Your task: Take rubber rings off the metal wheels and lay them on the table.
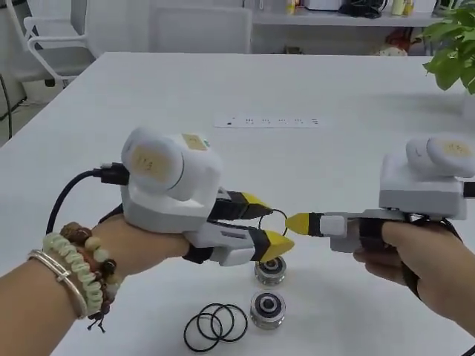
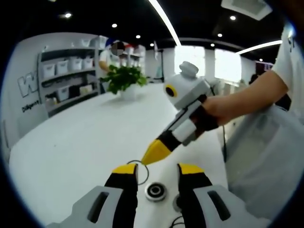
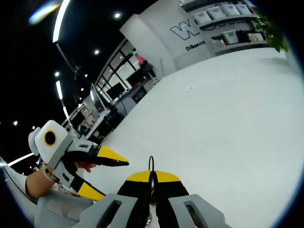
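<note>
A white table (image 1: 245, 89) filled most of the head view, with a power strip (image 1: 267, 121) lying flat above centre and a leafy plant (image 1: 453, 52) at the upper right edge.

The left gripper (image 1: 269, 221) reached in from the left of the frame, held in a hand wearing bead bracelets. Its yellow-tipped jaws stood wide apart, one above the other. In the left gripper view (image 2: 158, 171) the same gap showed between the two tips.

The right gripper (image 1: 291, 222) came in from the right, tip to tip with the left one at centre frame. Its jaws were pressed together on a thin black rubber ring (image 1: 276, 214), held up off the table. In the right gripper view (image 3: 152, 176) the ring (image 3: 151, 164) stuck up from the closed tips. Whether it also touched the left gripper's upper jaw could not be told.

Two metal wheels (image 1: 270, 269) sat on the table below the tips, one nearer the bottom edge (image 1: 267, 306).

Three loose rings (image 1: 215, 324) lay overlapping just left of the lower wheel.
</note>
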